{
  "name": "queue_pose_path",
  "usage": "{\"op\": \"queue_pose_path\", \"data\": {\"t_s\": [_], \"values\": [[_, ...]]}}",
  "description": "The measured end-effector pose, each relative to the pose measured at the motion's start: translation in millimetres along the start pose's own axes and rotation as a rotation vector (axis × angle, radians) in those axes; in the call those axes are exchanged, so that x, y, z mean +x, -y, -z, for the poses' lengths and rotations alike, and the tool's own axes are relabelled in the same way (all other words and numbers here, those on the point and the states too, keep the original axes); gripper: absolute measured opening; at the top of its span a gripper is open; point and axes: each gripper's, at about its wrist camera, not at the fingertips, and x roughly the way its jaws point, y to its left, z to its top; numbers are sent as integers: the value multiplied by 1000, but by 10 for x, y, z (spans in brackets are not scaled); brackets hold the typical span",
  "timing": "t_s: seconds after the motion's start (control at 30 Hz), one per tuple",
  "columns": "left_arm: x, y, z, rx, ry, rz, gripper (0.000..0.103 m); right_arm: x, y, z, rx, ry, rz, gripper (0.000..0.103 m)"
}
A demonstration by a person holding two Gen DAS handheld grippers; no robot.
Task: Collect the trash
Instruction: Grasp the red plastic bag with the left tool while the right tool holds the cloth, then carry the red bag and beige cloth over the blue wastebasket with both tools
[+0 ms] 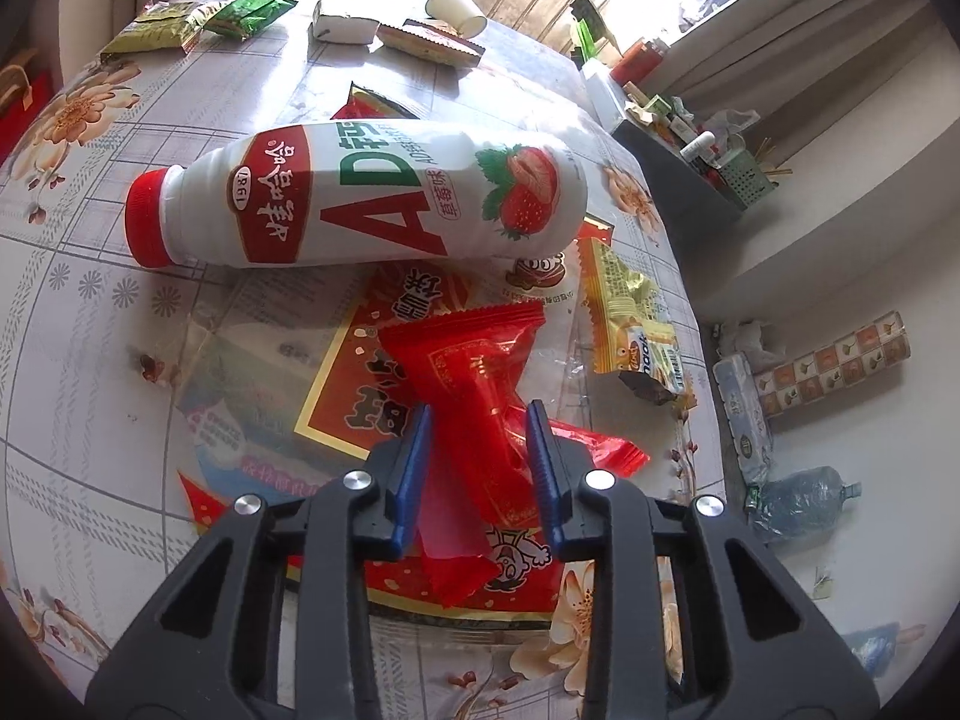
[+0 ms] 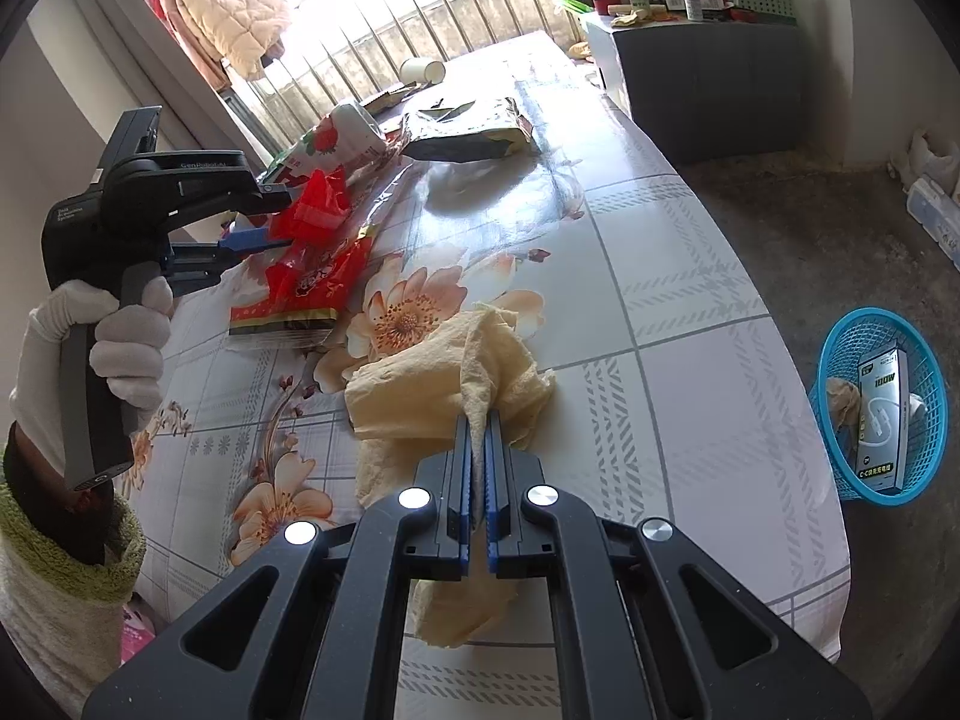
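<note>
closest to the right wrist lens, the right tongs [image 2: 478, 420] are pinched tight on a fold of crumpled yellowish tissue paper [image 2: 444, 384], the rest of which lies bunched on the floral worktop [image 2: 660, 276]. off the worktop's right edge, on the floor, stands a blue mesh basket [image 2: 879, 414] with a white cable box [image 2: 879, 420] and a scrap of tissue inside it.

to the left in the same view, a white-gloved hand [image 2: 114, 348] grips the handle of the other tool. the left tongs [image 1: 480, 420] straddle a red candy wrapper [image 1: 474, 372], with the blue fingers [image 1: 414, 462] set partly apart on either side of it; whether the pads press on the film cannot be told. the wrapper sits on top of a large flat red and yellow snack bag [image 1: 336, 396] lying on the worktop.

just beyond it a white strawberry milk bottle [image 1: 360, 198] with a red cap [image 1: 147, 219] lies on its side, cap to the left. to its right lies a yellow wafer wrapper [image 1: 636, 324]. at the far end of the worktop are green snack packets [image 1: 198, 24], a white carton [image 1: 342, 27] and a tipped paper cup [image 1: 456, 9].
</note>
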Motion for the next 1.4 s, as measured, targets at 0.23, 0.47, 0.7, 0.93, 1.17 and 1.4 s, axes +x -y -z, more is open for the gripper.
{"op": "queue_pose_path", "data": {"t_s": [0.23,0.47,0.7,0.93,1.17,1.4], "values": [[-112,21,58,38,36,-20,4,-30,39,1,16,9,-5,3],[-530,249,218,107,102,8,2,-201,122,32,51,42,-40,3],[-988,893,527,255,139,115,2,-616,399,74,137,135,-85,3],[-789,2060,944,461,21,263,2,-1307,1379,280,357,307,16,3],[292,3270,1533,624,-237,305,2,-1461,2558,656,616,300,136,3],[1723,3912,1963,720,-466,152,2,-655,3309,708,762,148,119,4]]}}
